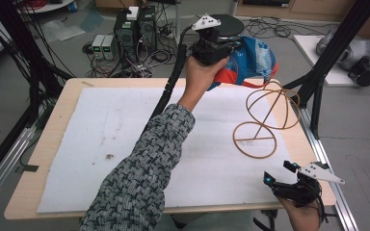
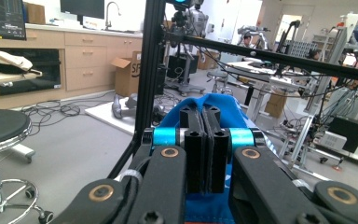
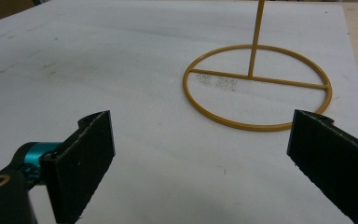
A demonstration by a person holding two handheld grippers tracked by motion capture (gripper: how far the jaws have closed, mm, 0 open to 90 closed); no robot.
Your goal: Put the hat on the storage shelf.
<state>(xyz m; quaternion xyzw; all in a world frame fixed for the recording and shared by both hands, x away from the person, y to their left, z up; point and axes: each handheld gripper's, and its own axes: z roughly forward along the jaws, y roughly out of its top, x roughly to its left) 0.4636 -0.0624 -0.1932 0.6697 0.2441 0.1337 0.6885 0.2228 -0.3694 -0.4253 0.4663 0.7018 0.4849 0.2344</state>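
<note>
The left gripper [image 1: 221,48] is raised above the far edge of the table [image 1: 53,144], its jaws pressed together on a fold of a blue cap [image 1: 253,60] with red and white trim. In the left gripper view the blue fabric [image 2: 214,105] bulges out from either side of the closed pads, so the grip is on cloth alone, likely near the brim or back edge (which part exactly is hard to tell).

The cap looks light and soft; it will sag and swing from a single pinch, and a thin fold could slip if tugged. A hold on the stiffer brim would probably steer it better than loose crown cloth.

Just beside and below the cap stands a wire stand [image 1: 265,115], a thin golden hoop frame rising from a ring base [image 3: 256,88] on the white mat [image 1: 125,144]. It seems light and easy to tip, so steadying the base looks wise.

The right gripper [image 1: 282,173] rests low at the near right corner of the table, jaws spread wide and holding nothing, aimed at the ring base but well apart from it.
</note>
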